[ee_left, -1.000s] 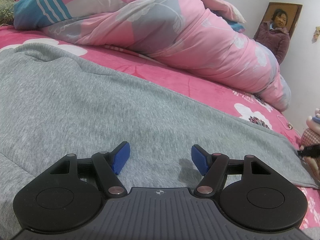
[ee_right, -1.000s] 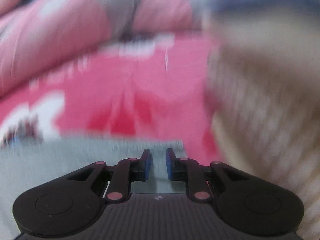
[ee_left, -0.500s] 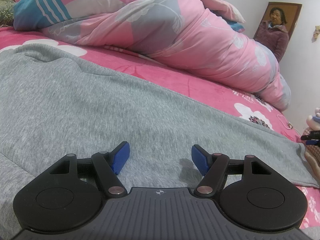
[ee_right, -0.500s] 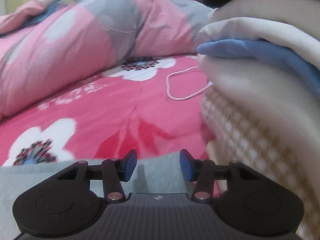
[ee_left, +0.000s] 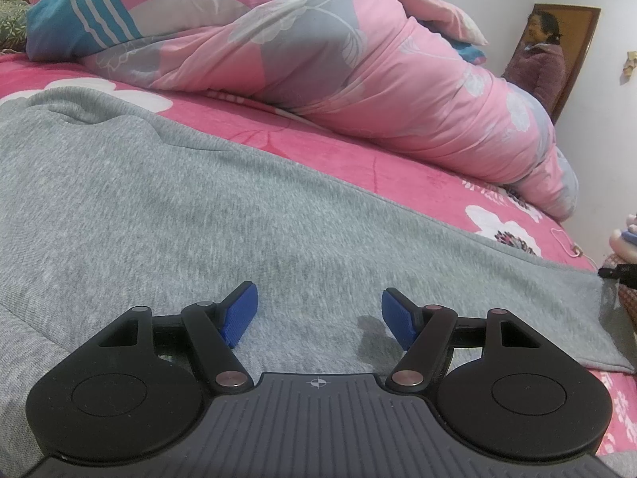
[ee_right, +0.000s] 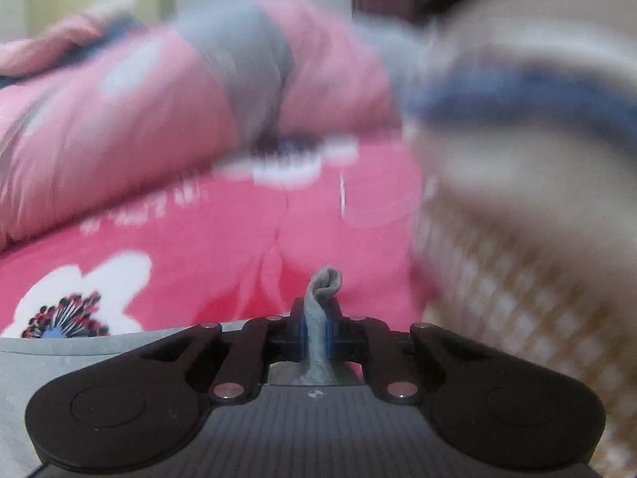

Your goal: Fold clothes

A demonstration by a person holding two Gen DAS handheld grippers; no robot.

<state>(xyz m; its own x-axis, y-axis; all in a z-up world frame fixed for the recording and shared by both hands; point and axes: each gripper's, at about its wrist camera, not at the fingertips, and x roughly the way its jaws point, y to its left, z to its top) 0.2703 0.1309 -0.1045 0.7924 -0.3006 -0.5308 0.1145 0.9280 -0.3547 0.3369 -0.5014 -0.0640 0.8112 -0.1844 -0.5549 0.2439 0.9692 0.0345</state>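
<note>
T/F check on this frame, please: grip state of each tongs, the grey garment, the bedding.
1. The right tongs have grey cloth between the pads. True; they are closing on a pinched fold.
2. The left tongs grip the grey garment. False: they stand open above it.
3. The garment lies spread on a pink floral bedsheet. True.
4. The pink quilt covers the garment. False: it is bunched up behind it.

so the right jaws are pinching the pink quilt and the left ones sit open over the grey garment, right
Not quite. In the right wrist view the right gripper pinches a fold of the grey garment, not the pink quilt. The left gripper does sit open over the garment.
</note>
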